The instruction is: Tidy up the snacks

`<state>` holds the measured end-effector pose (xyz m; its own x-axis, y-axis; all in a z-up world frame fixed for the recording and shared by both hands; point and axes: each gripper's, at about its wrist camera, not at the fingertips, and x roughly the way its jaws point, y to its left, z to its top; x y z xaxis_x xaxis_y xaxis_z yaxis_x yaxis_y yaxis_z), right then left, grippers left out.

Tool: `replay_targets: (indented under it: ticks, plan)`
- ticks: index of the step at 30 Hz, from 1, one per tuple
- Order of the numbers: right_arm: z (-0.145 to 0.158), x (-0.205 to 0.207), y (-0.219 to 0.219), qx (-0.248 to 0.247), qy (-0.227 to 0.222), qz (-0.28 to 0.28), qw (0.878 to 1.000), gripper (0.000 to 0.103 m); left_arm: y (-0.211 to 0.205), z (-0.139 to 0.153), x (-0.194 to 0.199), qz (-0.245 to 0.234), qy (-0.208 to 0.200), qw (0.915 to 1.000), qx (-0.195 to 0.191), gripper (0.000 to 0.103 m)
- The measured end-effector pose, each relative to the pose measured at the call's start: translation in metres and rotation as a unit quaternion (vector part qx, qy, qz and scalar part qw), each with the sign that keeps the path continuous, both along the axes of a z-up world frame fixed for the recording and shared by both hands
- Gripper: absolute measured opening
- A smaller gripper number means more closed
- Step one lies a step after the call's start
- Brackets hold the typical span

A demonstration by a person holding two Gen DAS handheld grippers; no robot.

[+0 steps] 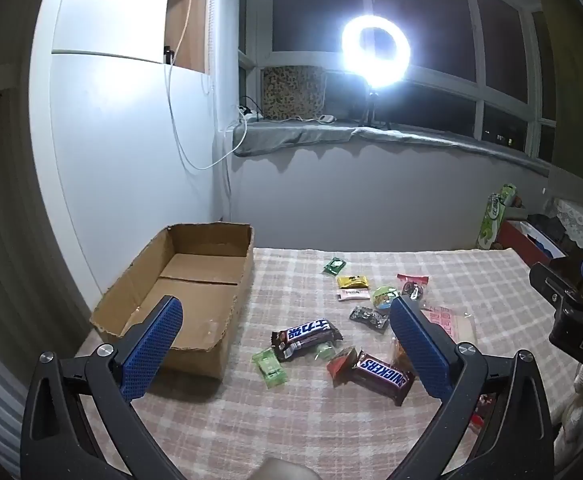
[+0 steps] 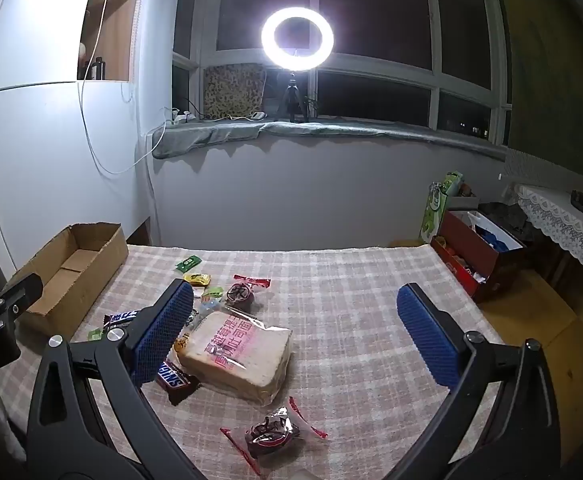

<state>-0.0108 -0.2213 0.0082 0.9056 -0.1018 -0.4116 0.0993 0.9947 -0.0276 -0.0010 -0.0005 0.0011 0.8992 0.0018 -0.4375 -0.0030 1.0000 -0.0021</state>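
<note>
An open, empty cardboard box (image 1: 195, 280) sits at the table's left edge; it also shows in the right wrist view (image 2: 71, 268). Several snacks lie scattered on the checked tablecloth: two Snickers bars (image 1: 383, 372) (image 1: 307, 336), small green, yellow and pink packets (image 1: 353, 281), and a wrapped bread pack (image 2: 239, 356). A dark candy in a clear wrapper (image 2: 271, 432) lies nearest the right gripper. My left gripper (image 1: 287, 344) is open and empty above the snacks. My right gripper (image 2: 299, 332) is open and empty over the bread pack.
The checked tablecloth (image 2: 351, 300) covers the table. A red box (image 2: 471, 256) and a green bag (image 2: 435, 208) stand beyond the table's right side. A ring light (image 2: 297, 38) glares on the windowsill. A white cabinet stands behind the box.
</note>
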Motion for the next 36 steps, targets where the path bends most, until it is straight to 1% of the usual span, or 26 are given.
replay_targets:
  ticks: [1, 2, 4, 6, 9, 12, 13, 24, 36]
  plan:
    - [0.000, 0.000, 0.000, 0.002, 0.000, 0.000, 1.000, 0.103, 0.000, 0.001, -0.001, 0.001, -0.003, 1.0000, 0.001, 0.103]
    - [0.000, 0.001, -0.001, 0.007, 0.006, 0.000, 1.000, 0.103, 0.001, -0.002, -0.008, 0.002, -0.015, 0.9999, -0.002, 0.103]
    - [0.000, 0.001, -0.001, 0.004, 0.003, 0.000, 1.000, 0.103, 0.000, -0.004, -0.002, 0.002, -0.003, 1.0000, 0.003, 0.103]
    - [0.001, 0.001, -0.002, 0.000, 0.001, 0.000, 1.000, 0.103, 0.000, 0.000, -0.004, 0.003, -0.007, 1.0000, 0.004, 0.103]
    - [0.001, 0.000, -0.002, -0.004, -0.003, 0.000, 1.000, 0.103, 0.000, 0.003, -0.001, 0.002, 0.000, 1.0000, -0.001, 0.103]
    - [0.000, 0.006, -0.003, -0.001, 0.002, -0.004, 1.000, 0.103, 0.001, 0.000, 0.000, 0.003, 0.001, 1.0000, -0.005, 0.103]
    - [0.004, 0.001, -0.002, 0.000, -0.003, -0.009, 1.000, 0.103, 0.001, 0.000, 0.001, 0.003, 0.002, 1.0000, -0.005, 0.103]
    - [0.006, -0.001, -0.002, -0.005, -0.009, -0.012, 1.000, 0.103, -0.002, 0.001, 0.001, -0.001, 0.003, 1.0000, -0.003, 0.103]
    - [0.005, -0.001, 0.000, -0.006, -0.007, -0.010, 1.000, 0.103, -0.002, -0.001, 0.000, -0.001, 0.003, 1.0000, -0.005, 0.103]
